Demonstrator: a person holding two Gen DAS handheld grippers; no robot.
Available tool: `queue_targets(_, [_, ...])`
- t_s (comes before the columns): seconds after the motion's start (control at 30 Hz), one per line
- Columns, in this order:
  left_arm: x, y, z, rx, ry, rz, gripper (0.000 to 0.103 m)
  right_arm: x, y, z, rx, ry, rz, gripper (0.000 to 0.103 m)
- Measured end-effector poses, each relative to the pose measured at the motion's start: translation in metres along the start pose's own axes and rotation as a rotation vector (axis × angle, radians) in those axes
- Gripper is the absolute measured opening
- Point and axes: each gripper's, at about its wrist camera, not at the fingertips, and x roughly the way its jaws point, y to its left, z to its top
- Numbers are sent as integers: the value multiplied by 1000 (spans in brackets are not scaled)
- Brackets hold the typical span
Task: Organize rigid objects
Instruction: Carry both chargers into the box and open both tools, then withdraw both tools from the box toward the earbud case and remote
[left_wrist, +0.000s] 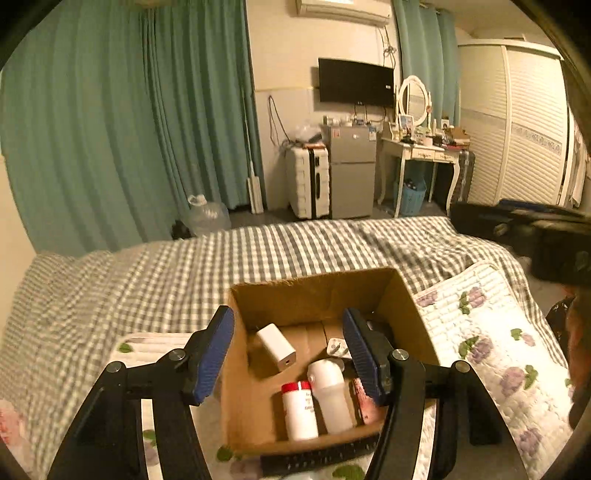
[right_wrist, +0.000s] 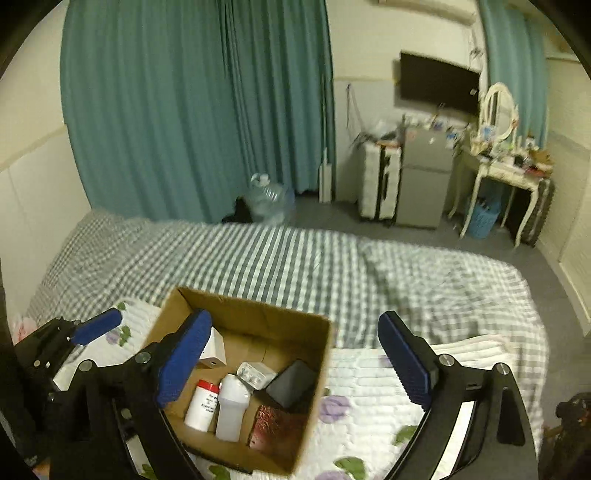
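Observation:
An open cardboard box (left_wrist: 258, 413) (right_wrist: 314, 373) sits on a floral quilt on the bed. Inside lie a white charger block (left_wrist: 277, 347) (right_wrist: 216, 349), a white bottle with a red cap (left_wrist: 300, 411) (right_wrist: 201, 404), a translucent white bottle (left_wrist: 332, 398) (right_wrist: 232, 411), a small clear case (left_wrist: 338, 348) (right_wrist: 255, 374), a black case (right_wrist: 291, 386) and a reddish textured item (left_wrist: 364, 402) (right_wrist: 279, 426). My left gripper (left_wrist: 290, 356) is open and empty just above the box. My right gripper (right_wrist: 295, 363) is open and empty over the box's right side. The left gripper's finger (right_wrist: 96, 329) shows in the right wrist view.
The floral quilt (left_wrist: 491, 354) (right_wrist: 373, 387) lies on a grey checked bedsheet (left_wrist: 147, 280) (right_wrist: 424, 288). A black strap-like object (left_wrist: 321, 458) lies at the box's near side. Beyond the bed stand a suitcase (left_wrist: 308, 181), a small fridge (left_wrist: 352, 170), a dressing table (left_wrist: 421, 151) and a water jug (left_wrist: 207, 216).

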Motion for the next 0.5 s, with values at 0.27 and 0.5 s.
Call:
queue_targets(0.27, [-84, 3, -15, -24, -70, 1, 65, -110, 10, -17, -29, -115, -31, 103])
queue_targets(0.5, [-116, 1, -53, -24, -65, 1, 66, -153, 24, -64, -49, -139, -32, 103])
